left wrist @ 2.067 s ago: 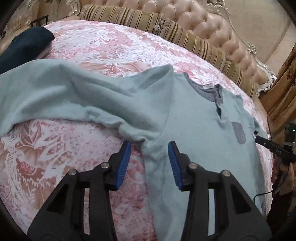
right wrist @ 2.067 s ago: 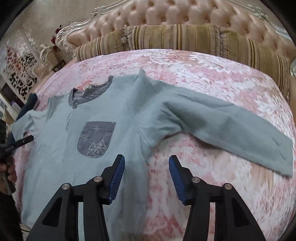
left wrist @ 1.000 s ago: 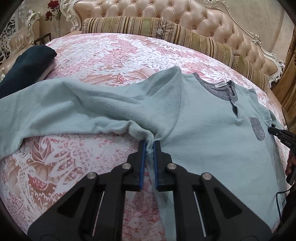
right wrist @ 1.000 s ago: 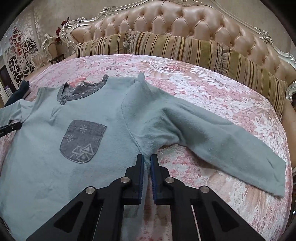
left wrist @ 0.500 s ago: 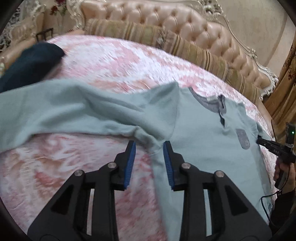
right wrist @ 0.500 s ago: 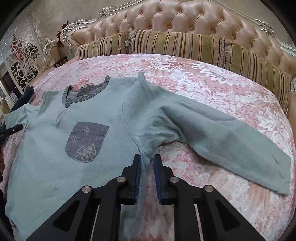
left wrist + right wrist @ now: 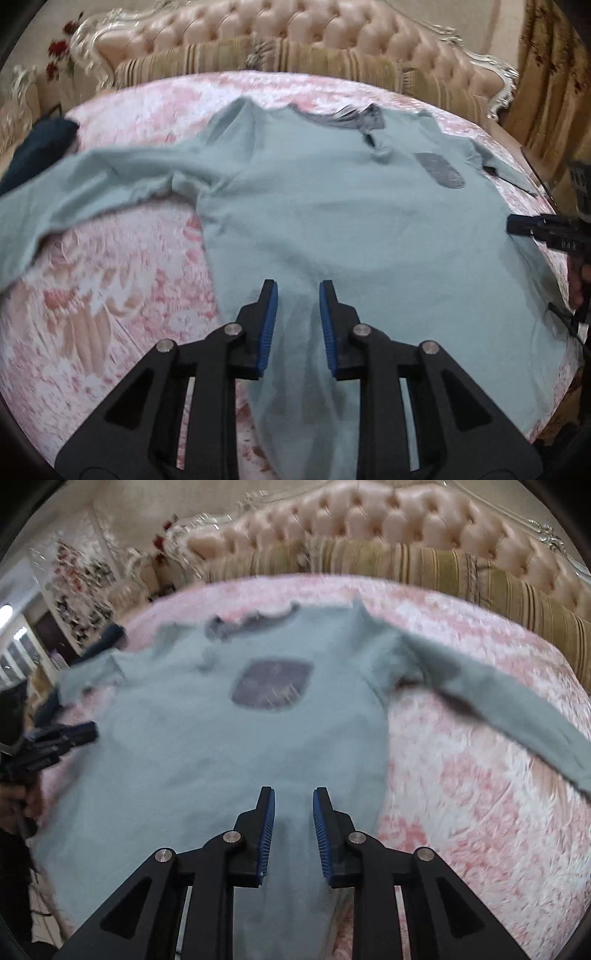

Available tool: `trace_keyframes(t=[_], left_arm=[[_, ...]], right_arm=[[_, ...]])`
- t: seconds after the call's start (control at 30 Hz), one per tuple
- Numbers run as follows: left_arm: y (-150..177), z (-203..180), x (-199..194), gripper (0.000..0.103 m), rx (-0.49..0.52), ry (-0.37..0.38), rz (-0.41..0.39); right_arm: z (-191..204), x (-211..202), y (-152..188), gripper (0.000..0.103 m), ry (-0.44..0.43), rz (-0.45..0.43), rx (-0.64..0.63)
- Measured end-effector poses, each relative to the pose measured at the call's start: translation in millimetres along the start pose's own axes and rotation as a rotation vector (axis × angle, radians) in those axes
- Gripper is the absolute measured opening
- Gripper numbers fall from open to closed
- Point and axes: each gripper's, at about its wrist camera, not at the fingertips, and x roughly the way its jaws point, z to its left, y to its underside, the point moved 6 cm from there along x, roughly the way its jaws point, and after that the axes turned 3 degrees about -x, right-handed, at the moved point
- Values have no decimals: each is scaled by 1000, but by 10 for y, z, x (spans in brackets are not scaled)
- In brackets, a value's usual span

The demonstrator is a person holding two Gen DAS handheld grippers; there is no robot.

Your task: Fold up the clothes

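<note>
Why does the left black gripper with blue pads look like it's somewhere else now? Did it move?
Yes. The left gripper slid from the light blue long-sleeved shirt's armpit toward its middle; its jaws, empty, are closing.

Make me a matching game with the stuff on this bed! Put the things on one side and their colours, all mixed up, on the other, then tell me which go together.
Things:
1. long-sleeved shirt
2. chest pocket
3. bedspread
4. folded garment

Colours:
A. pink and white pattern
B. dark navy
C. light blue-green
D. grey

Pairs: 1-C, 2-D, 3-A, 4-B. The shirt lies face up on the bedspread, the pocket is on its front, and the folded garment sits at the bed's edge, past one sleeve.
</note>
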Motion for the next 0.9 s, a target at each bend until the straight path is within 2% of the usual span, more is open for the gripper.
trace_keyframes(t=[0.13,0.23,0.3,0.33,0.43,0.57,0.63,0.73,0.83,0.9], left_arm=[[45,161,-68,25,-34,-38,-16],[71,239,-226,25,-67,-20,-37],[65,180,-334,25,-54,-6,-60],[66,144,-384,25,-47,0,-66],[10,-52,-422,25,-7,29,-57],[-152,-527,-405,25,57,118,-43],[-206,-775,-395,25,82,160,-37],[-241,-1098,-386,25,110,213,-33],[-162,-1278,-318,25,142,210,-17],[-108,-1309,-270,25,139,201,-12]], right_arm=[[-142,-33,82,24,73,26,17],[-262,-176,167,24,97,21,53],[-352,-306,268,27,137,15,91],[-397,-371,319,32,157,13,110],[-493,-548,493,35,194,11,165],[-237,-596,689,35,171,40,128],[-73,-568,809,35,196,69,80],[-65,-669,936,44,253,88,69],[-126,-838,961,45,352,76,64],[-68,-931,875,45,324,19,63]])
